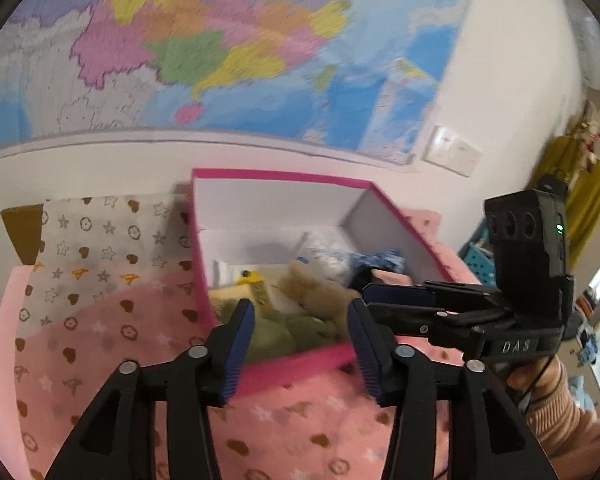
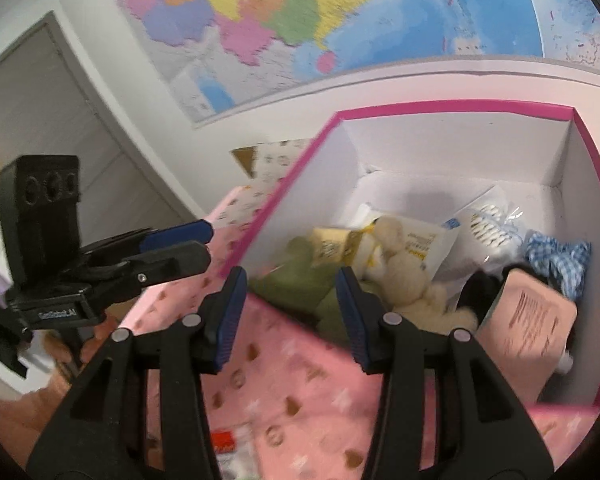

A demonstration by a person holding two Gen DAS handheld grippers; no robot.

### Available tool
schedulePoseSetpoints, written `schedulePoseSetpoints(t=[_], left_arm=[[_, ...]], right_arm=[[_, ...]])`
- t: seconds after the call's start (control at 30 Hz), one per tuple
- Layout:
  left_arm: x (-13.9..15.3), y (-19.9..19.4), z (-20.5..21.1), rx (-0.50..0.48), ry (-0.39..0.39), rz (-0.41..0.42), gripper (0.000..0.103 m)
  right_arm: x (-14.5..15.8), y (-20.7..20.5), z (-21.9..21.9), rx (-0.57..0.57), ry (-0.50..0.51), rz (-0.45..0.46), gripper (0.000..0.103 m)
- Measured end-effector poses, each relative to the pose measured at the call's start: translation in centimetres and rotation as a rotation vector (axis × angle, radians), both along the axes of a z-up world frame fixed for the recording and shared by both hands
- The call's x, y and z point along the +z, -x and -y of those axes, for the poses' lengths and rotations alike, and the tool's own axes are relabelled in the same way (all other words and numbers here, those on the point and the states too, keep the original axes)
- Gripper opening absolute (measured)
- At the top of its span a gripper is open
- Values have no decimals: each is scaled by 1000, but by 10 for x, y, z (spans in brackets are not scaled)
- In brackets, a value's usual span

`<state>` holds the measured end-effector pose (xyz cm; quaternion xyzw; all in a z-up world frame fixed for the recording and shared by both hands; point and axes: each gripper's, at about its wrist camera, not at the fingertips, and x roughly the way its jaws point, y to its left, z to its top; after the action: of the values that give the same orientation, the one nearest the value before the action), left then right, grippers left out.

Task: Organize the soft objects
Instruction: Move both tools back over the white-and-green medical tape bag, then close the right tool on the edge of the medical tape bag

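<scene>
A pink box with white inside [image 1: 284,178] [image 2: 452,106] stands on a pink patterned blanket [image 1: 112,344] [image 2: 296,376]. It holds a beige plush toy [image 1: 320,292] [image 2: 408,276], a green soft thing [image 1: 284,332] [image 2: 300,276], a blue checked cloth [image 2: 556,256], white packets [image 2: 488,228] and a pink packet [image 2: 528,324]. My left gripper [image 1: 302,344] is open and empty at the box's near rim. My right gripper [image 2: 290,312] is open and empty at the rim; it also shows in the left wrist view [image 1: 366,294] beside the box. The left gripper shows in the right wrist view [image 2: 208,244].
A large coloured map [image 1: 220,40] hangs on the wall behind the box. A white patterned pillow [image 1: 96,240] lies left of the box. A door [image 2: 40,112] is at left. A small red and white packet [image 2: 228,444] lies on the blanket.
</scene>
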<state>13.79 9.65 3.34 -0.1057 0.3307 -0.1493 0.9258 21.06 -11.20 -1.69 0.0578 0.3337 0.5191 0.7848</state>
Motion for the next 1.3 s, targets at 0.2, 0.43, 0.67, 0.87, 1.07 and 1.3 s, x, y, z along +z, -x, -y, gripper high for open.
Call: schedulePoseSetpoints(t=[0.2, 0.43, 0.67, 0.87, 1.07, 1.3], left_arm=[[-13, 41, 17, -59, -10, -13, 53], [-67, 75, 31, -73, -3, -158, 53], [-102, 96, 39, -48, -46, -259, 53], [-115, 108, 36, -48, 0, -311, 53], [-126, 111, 33, -56, 43, -349, 53], [-126, 114, 42, -84, 62, -343, 53]], right_arm=[[-7, 44, 25, 88, -20, -16, 52], [-62, 79, 46, 146, 31, -146, 52], [-109, 101, 42, 223, 61, -306, 52], [-124, 122, 30, 272, 118, -333, 52], [-128, 130, 22, 274, 113, -333, 52], [-128, 126, 26, 216, 74, -309, 52]])
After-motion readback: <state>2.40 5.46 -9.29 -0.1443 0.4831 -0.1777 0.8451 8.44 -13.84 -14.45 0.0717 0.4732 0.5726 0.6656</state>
